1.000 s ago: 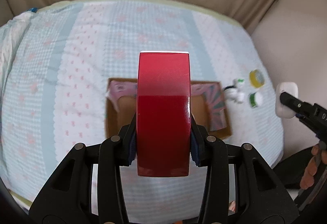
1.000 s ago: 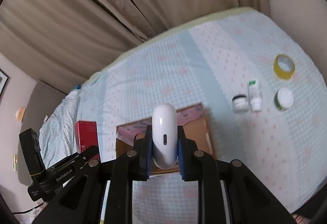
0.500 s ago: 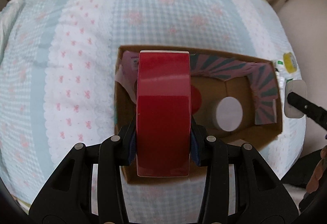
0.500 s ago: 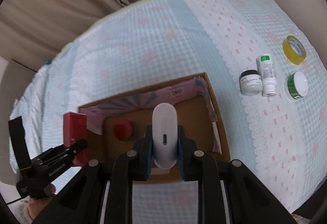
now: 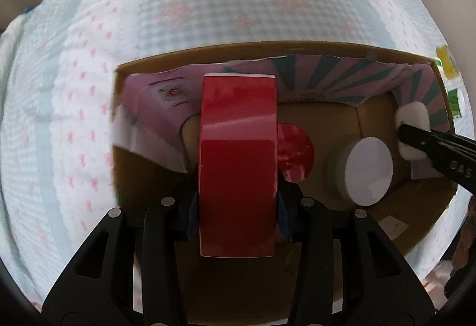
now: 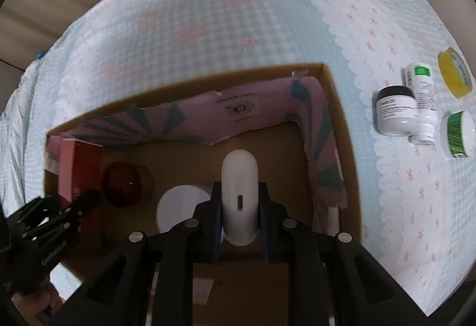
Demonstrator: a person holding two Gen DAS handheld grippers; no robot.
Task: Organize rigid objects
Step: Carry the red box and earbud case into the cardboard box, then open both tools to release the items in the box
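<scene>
Gripping red box (image 5: 238, 165), left gripper (image 5: 236, 207) over cardboard box (image 5: 267, 50).

Left matte black plastic two-finger gripper (image 5: 238, 201): angular arms with triangular cut-outs, round silver screws at the joints, dark blue pads (image 5: 192, 214) lining the inner finger faces. Right matte black plastic two-finger gripper (image 6: 239, 207): identical build, silver screws, blue pads (image 6: 263, 224); white lettering, partly legible, marks its side.

One cardboard box (image 6: 342, 105), three jars (image 6: 395, 114), one bottle (image 6: 422, 93), one tape roll (image 6: 455, 77).
</scene>
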